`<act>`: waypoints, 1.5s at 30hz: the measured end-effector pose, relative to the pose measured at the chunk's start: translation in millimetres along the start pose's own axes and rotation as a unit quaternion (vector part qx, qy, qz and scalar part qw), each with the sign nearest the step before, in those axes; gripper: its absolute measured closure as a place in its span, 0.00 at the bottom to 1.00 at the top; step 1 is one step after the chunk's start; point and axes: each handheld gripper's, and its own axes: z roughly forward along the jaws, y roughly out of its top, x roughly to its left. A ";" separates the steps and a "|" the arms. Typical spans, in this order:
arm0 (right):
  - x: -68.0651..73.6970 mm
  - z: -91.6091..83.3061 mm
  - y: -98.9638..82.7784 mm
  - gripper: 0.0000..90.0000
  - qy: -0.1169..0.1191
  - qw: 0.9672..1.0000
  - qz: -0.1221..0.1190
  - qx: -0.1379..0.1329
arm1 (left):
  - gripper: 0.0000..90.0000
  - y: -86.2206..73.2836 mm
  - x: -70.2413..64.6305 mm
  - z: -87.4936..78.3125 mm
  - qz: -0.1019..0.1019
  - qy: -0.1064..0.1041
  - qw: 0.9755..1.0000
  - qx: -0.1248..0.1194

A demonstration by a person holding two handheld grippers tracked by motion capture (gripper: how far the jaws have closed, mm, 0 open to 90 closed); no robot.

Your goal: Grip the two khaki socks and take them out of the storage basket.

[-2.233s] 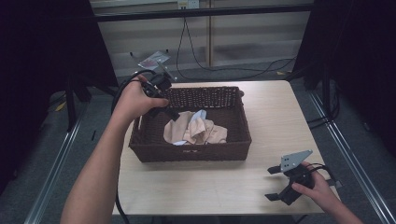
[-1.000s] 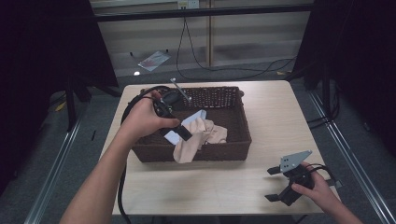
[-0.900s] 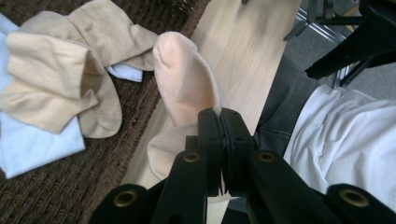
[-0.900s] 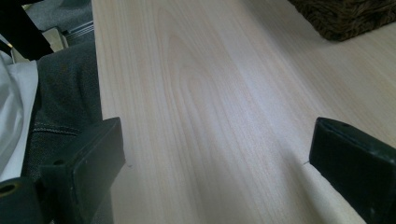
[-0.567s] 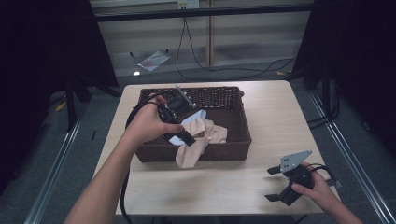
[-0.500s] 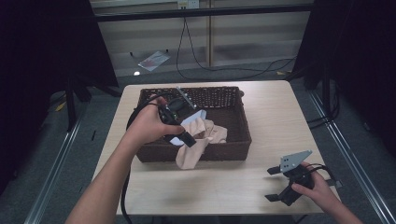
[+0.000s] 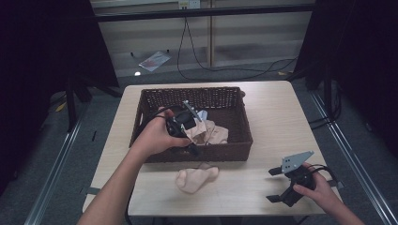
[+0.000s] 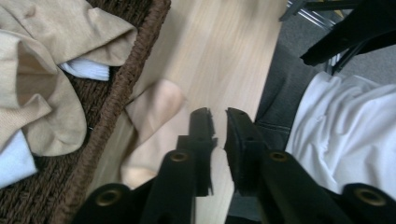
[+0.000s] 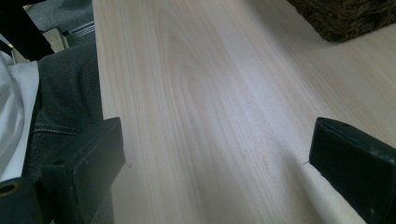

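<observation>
A dark brown wicker basket (image 7: 211, 153) stands mid-table with beige cloths (image 7: 212, 133) and a white piece (image 8: 86, 70) inside it. One pale beige sock (image 7: 197, 178) lies flat on the table just in front of the basket's near wall. My left gripper (image 7: 193, 151) hovers over that wall, pointing down toward the sock (image 8: 154, 112). In the left gripper view its jaws stand a narrow gap apart (image 8: 217, 116), holding nothing. My right gripper (image 7: 271, 185) rests at the front right of the table, wide open (image 9: 219, 154) over bare wood.
The light wooden table (image 7: 281, 117) has free room right of the basket and along its front edge. The basket rim (image 8: 121, 88) runs close beside the left jaws. A corner of the basket (image 9: 345, 14) lies far ahead of the right gripper. The person's lap borders the near edge.
My left gripper lifted a beige sock out of the basket, carried it over the near wall and let it go. The sock now lies on the table. The right gripper stayed still.
</observation>
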 end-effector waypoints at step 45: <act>0.5 -0.4 0.1 0.04 0.000 1.000 -0.006 0.002 | 0.11 21.0 61.3 9.0 -0.057 0.130 0.990 -0.012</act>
